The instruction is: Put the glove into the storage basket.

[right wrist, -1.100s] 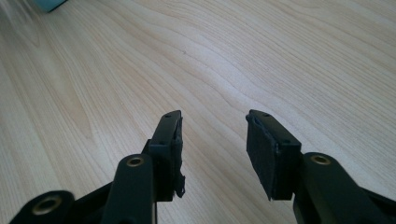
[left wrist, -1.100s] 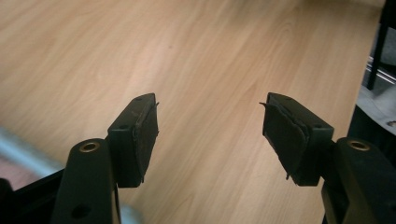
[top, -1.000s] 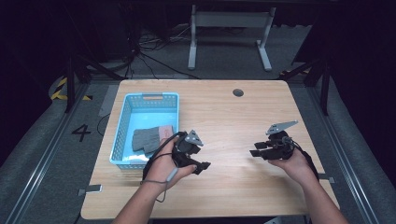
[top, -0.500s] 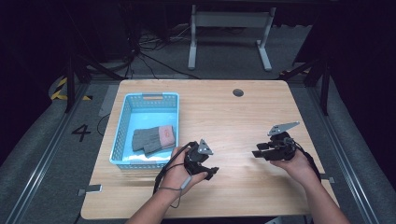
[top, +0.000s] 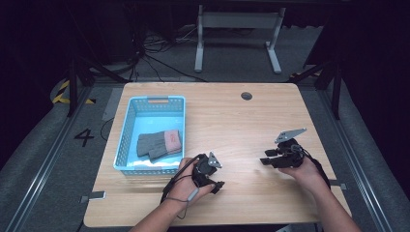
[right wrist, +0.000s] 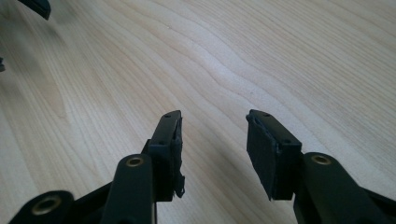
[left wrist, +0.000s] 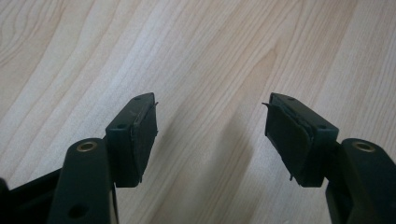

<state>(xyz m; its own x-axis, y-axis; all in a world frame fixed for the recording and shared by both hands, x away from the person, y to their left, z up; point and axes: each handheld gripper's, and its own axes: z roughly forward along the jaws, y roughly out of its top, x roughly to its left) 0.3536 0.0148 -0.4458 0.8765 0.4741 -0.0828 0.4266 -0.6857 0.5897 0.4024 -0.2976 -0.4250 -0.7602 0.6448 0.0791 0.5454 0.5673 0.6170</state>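
- We count two handheld grippers: left gripper (top: 216,185), right gripper (top: 265,156).
- We count one blue basket (top: 126,129).
- One folded grey glove pair (top: 158,144).
- One wooden table (top: 232,116).

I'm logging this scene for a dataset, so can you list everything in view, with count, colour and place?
table: one, light wood, centre of the high view
basket: one, blue plastic, on the table's left part
gloves: a grey knit bundle with a pink cuff, count unclear, inside the basket
hole: one, dark round, near the table's far edge
frame: one, grey metal, on the floor beyond the table
cables: several, black, on the floor at far left
left gripper: one, black, open, over bare wood near the basket's near right corner
right gripper: one, black, open, over bare wood at the table's right
forearms: two, entering from the bottom edge
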